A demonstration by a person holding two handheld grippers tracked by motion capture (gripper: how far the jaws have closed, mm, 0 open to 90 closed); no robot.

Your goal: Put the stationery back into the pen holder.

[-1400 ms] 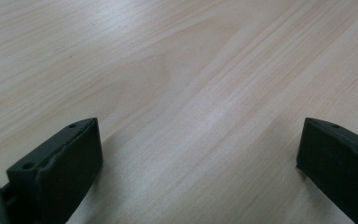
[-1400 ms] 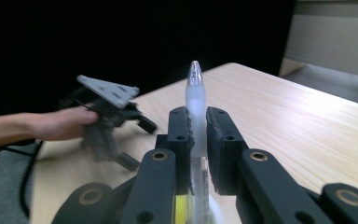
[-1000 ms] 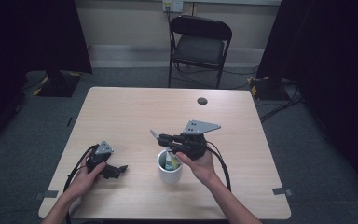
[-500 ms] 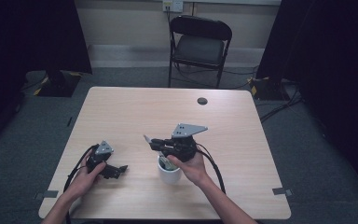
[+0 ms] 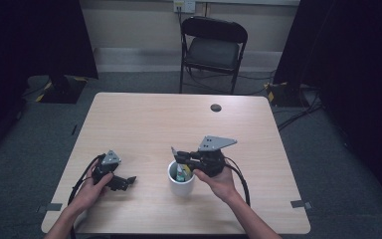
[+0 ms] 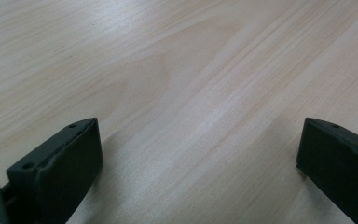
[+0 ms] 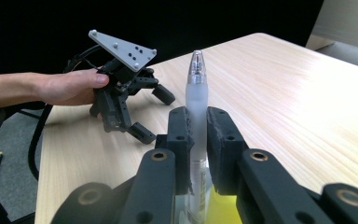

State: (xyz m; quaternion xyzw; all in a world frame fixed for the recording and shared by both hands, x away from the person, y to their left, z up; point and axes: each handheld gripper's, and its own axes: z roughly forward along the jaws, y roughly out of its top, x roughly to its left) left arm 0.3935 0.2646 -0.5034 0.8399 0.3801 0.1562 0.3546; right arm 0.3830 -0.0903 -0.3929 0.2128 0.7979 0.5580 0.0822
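- The left gripper (image 5: 124, 182) is resting on the wooden table (image 5: 144, 124) near its front left part, jaws spread wide with bare wood between them.
- A white cup (image 5: 181, 185) is standing just right of it, at the table's front middle.
- The right gripper (image 7: 196, 135) is clamping a frosted pen (image 7: 196, 93) upright between its jaws, directly above the cup.
- A black folding chair (image 5: 214, 47) is standing beyond the table.

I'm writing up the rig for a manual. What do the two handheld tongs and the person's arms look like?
Both tongs, left and right, are black, built of bolted links, ending in two blocky black jaws. Each carries a grey three-cornered plate with small holes and trails a black cable. The forearms are bare: no sleeves or gloves in view.
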